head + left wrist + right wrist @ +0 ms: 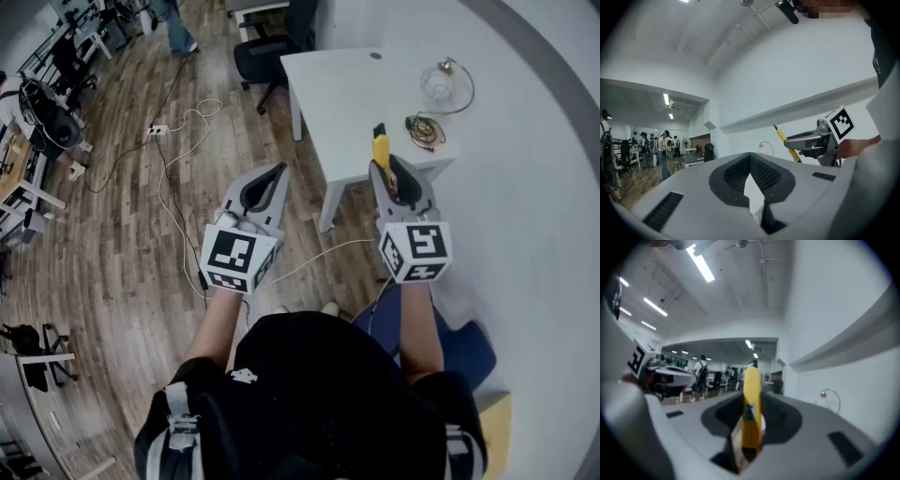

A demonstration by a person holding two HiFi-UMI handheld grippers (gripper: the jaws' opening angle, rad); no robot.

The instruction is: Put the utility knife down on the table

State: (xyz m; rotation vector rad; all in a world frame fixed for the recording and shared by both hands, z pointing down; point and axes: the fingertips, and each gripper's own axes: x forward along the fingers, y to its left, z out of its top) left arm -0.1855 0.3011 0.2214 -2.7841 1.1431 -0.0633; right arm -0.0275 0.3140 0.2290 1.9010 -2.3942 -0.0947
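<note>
A yellow utility knife (380,148) sticks forward and up out of my right gripper (392,167), which is shut on its handle. In the right gripper view the knife (751,408) stands upright between the jaws. It is held in the air at the near edge of the white table (347,84). My left gripper (278,171) hovers level over the wooden floor to the left of the table, jaws shut with nothing in them. The left gripper view shows the tips meeting (750,155), with the knife (780,135) in the right gripper (806,140) off to the right.
On the table's far right lie a clear round lamp-like object (438,84) and a coiled cord (424,128). A black office chair (267,47) stands behind the table. Cables (178,141) run over the floor. A blue seat (469,347) is at my right.
</note>
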